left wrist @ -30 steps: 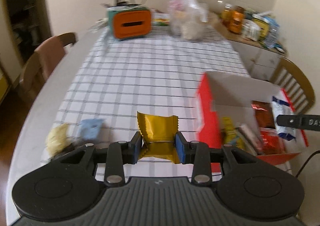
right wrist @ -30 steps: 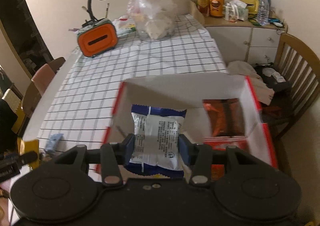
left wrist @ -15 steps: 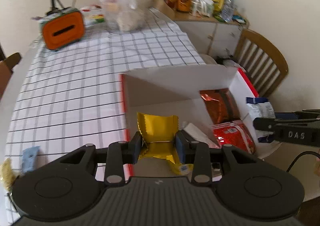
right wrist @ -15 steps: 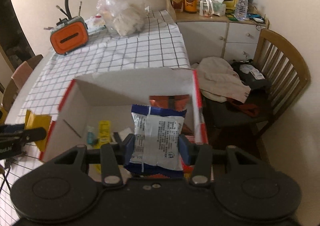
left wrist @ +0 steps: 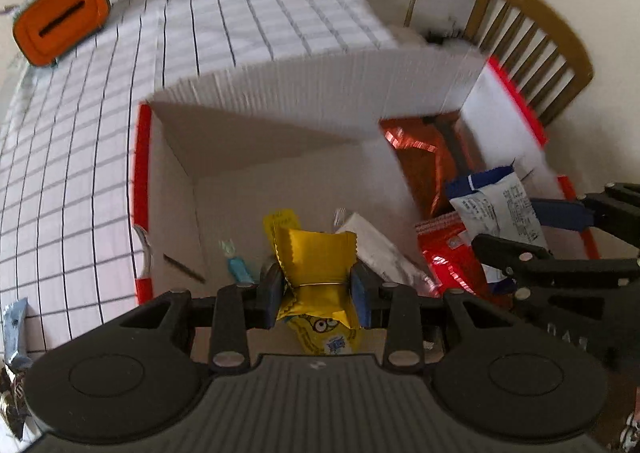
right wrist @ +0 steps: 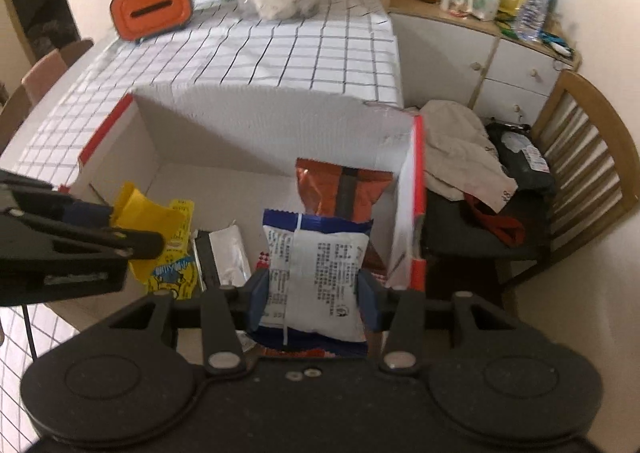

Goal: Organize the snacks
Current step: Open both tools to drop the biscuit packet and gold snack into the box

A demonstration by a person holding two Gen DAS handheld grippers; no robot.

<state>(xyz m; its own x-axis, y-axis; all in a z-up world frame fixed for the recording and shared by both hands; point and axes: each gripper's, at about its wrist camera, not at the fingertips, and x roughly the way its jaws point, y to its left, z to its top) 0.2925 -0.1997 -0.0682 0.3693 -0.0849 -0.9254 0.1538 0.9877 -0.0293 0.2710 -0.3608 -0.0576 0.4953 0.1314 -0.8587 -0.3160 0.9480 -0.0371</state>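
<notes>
Surface: checked tablecloth [right wrist: 280,53] bearing white, red-edged cardboard box [left wrist: 280,93].
Left gripper [left wrist: 318,289]: clamping yellow foil packet [left wrist: 316,257], hovering directly above box's left side.
Right gripper [right wrist: 312,293]: gripping white-and-blue packet [right wrist: 316,273] upright, over the right.

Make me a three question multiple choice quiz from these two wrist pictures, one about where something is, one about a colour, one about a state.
1. Where does the orange foil bag lie?
A. in the box
B. on the chair
C. beside the lamp

2. What colour is the packet in the left gripper?
A. green
B. yellow
C. pink

3. How is the right gripper?
A. open, holding nothing
B. shut on nothing
C. shut on the blue-and-white packet

Answers: 1 A, the orange foil bag leans inside the box. 2 B, the left gripper clamps a yellow packet. 3 C, the right gripper has its fingers pressing the blue-and-white packet.
</notes>
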